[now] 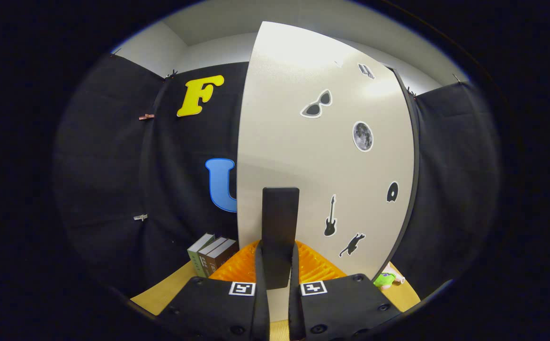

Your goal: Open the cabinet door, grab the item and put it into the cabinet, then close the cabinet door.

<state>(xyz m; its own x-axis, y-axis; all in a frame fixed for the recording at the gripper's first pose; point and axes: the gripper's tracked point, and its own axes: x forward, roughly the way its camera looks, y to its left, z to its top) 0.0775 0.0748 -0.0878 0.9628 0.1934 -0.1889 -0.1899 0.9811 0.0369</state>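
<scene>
We have the tool (279, 279) clamped on the black upright bar handle (280, 222) of the stickered cream cabinet door (322, 156), evidently for swinging it.

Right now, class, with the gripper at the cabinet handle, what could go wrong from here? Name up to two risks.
1. The gripper appears closed on the black handle near its lower end; pulling off-line might let it slip off.
2. The books stand close by the door's edge, and the green toy lies at the door's other side; depending on how the door swings, it could knock one of them.
</scene>
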